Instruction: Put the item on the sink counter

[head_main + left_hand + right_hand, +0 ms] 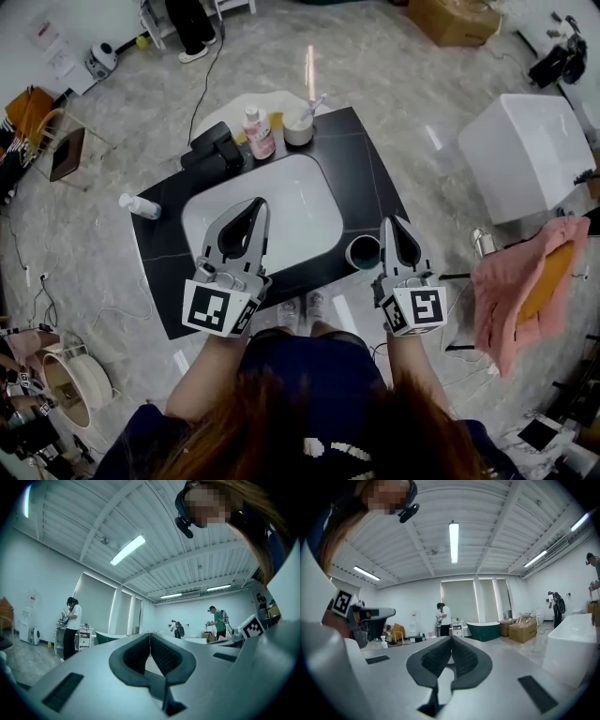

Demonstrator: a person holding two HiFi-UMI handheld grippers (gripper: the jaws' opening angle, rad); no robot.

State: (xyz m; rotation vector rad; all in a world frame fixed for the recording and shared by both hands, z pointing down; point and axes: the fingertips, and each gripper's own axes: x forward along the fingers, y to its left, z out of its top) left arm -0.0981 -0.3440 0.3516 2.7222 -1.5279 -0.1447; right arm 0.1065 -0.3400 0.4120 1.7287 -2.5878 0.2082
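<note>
The black sink counter with its white basin stands in front of me in the head view. On it are a pink bottle, a white cup with a toothbrush, a black device, a small white bottle lying at the left edge and a dark round cup at the front right. My left gripper hovers over the basin's front left, shut and empty. My right gripper is beside the dark cup, shut, holding nothing. Both gripper views look out into the room.
A white tub-like block stands to the right, with a pink towel nearer me. A cardboard box lies at the far side. Cables run over the floor on the left. People stand far off in the room.
</note>
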